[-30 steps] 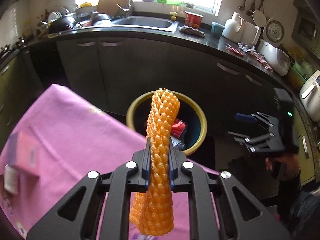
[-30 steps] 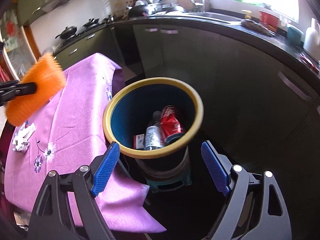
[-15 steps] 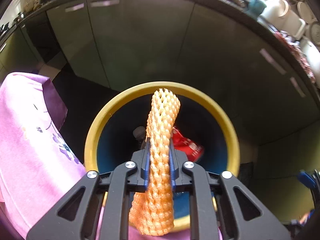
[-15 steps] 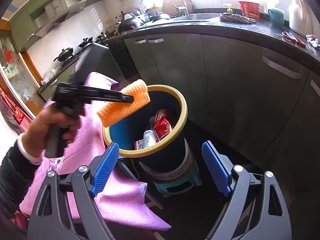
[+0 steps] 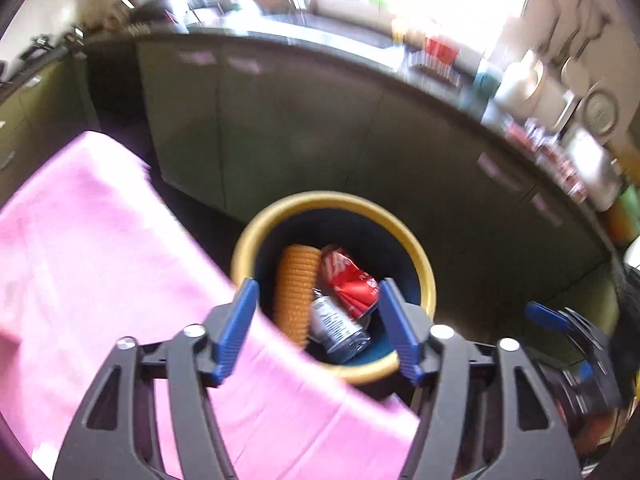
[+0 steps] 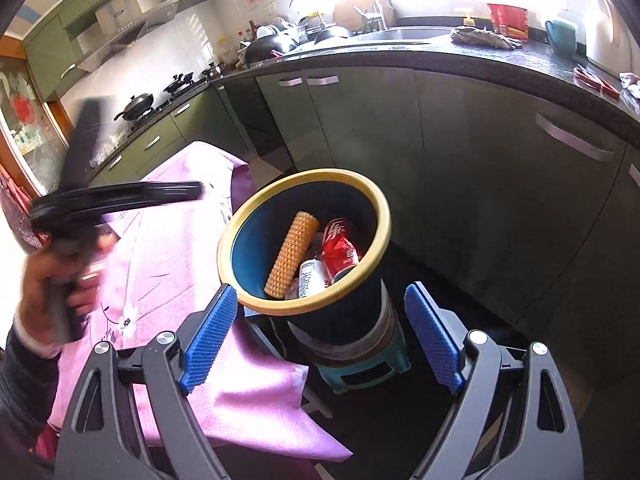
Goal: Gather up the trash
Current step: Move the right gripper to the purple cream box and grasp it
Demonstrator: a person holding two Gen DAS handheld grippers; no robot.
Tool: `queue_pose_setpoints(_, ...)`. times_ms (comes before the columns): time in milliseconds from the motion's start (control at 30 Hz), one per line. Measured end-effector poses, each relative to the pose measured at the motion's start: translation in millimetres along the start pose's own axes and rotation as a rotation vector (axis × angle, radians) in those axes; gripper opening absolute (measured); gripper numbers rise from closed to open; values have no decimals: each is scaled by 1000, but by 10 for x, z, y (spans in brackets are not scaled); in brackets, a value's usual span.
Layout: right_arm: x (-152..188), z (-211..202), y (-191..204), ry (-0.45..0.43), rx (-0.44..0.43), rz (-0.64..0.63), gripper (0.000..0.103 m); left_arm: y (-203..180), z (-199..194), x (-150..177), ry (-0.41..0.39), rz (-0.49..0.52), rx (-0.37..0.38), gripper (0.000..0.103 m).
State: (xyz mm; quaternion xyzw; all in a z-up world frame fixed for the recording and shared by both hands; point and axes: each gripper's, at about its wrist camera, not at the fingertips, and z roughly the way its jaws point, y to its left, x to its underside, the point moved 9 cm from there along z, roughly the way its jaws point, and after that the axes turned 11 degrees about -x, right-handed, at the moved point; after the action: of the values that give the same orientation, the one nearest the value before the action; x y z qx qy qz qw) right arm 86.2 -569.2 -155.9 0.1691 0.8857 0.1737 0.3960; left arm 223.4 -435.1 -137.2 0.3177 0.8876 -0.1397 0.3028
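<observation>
The orange foam net (image 5: 295,288) (image 6: 291,261) lies inside the yellow-rimmed bin (image 5: 425,264) (image 6: 384,216), leaning on its left wall beside a red can (image 5: 347,276) (image 6: 339,249) and a silver can (image 5: 340,329) (image 6: 311,278). My left gripper (image 5: 318,330) is open and empty above the table edge, back from the bin; in the right wrist view it shows blurred at the left (image 6: 192,191). My right gripper (image 6: 320,338) is open and empty in front of the bin.
The pink tablecloth (image 5: 100,272) (image 6: 168,264) covers the table left of the bin. The bin stands on a green stool (image 6: 360,372). Dark kitchen cabinets (image 6: 460,152) and a cluttered counter (image 6: 440,48) run behind.
My left gripper opened and let go of the orange foam net, which dropped into the bin. The left gripper then pulled back up and away; the right barely moved.
</observation>
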Motion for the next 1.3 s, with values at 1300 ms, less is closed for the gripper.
queue_pose_setpoints(1300,-748,3373,4164,153,-112,-303,97,3308,-1885,1527,-308,-429,-413,82)
